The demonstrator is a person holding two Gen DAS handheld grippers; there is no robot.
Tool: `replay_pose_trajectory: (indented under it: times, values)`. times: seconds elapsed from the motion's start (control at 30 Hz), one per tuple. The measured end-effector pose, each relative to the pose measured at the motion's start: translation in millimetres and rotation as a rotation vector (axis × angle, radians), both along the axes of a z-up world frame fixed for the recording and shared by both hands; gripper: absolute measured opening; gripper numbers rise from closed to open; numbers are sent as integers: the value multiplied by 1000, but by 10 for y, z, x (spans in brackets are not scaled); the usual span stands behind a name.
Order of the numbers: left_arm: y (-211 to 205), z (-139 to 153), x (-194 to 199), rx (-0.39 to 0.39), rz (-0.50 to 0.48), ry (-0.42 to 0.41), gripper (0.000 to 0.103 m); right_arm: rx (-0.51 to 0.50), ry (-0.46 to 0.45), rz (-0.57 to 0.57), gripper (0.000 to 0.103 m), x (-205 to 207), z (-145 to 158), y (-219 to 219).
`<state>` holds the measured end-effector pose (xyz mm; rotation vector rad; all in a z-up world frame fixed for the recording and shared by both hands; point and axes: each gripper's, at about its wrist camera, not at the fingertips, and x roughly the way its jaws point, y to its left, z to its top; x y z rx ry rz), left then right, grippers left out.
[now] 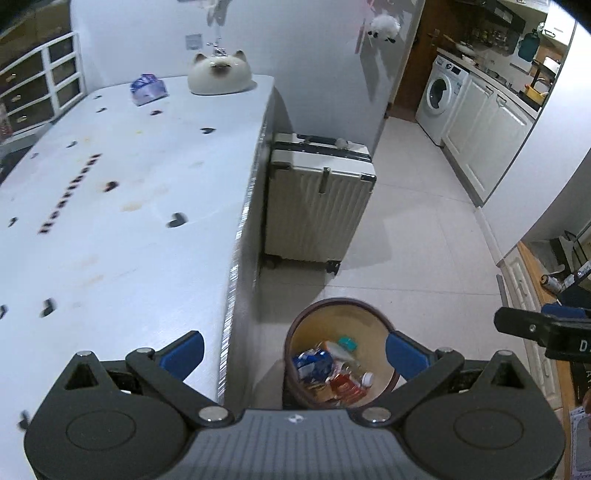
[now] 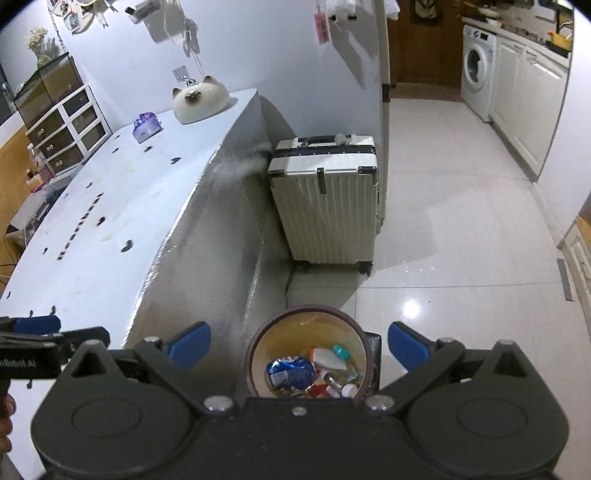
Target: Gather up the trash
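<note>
1. Both grippers sit over the trash bin [image 2: 308,321], jaws spread wide, nothing between the blue pads. Left gripper [image 1: 295,349], right gripper [image 2: 299,341].
2. Bin: round, dark brown rim, tan inner wall, standing on the pale tile floor [image 2: 443,229] just right of the table's [image 1: 110,221] near corner.
3. Contents: a crumpled blue and white wrapper [image 2: 291,371], a white bottle with teal cap [image 2: 330,356], something red [image 1: 345,384] and a small white cap [image 1: 367,378] at the near side. Remaining bits are too small to tell.
4. Table top is white with small dark heart marks and faint brown stains. At the far end: a purple and white packet [image 1: 147,88] and a cat-face ornament [image 1: 220,74], near each other, not touching.
5. White ribbed suitcase [image 2: 327,199] stands upright beyond the bin, beside the table's right side and against the wall.
6. Left view only: a plush sheep [image 1: 384,27] hanging on the wall, cans on a wooden shelf far right, and the right gripper's finger poking in at the right edge.
7. Right view only: a white drawer unit [image 2: 66,125] with a glass tank on top at far left, a black cable running down beside the suitcase, the left gripper at the left edge, and a bit of a hand [image 2: 5,424] below it.
8. Both views show the washing machine [image 2: 476,70] far right. The left view is motion-blurred on the table print.
</note>
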<state>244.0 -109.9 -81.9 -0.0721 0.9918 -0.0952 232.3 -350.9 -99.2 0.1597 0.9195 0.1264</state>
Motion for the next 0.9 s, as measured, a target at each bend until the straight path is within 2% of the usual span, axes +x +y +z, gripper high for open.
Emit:
replay_pose_trajectory:
  times: [0.17,0.4,0.7,0.9]
  values:
    - [207,159,-405,28,12,-17,103,-19,-31,-5,103,-444,175,244]
    - [475,284,-903,9,-1,-24,103,-49,-61,-28,103,-1015,373,510]
    - [551,446,-1382,34,-15,-57,103,-76,-79,-83,103,-1597,514,599]
    - [517,549,-1625,41,-8,-82,103,-83,-106,-74,103,-1916,656,611]
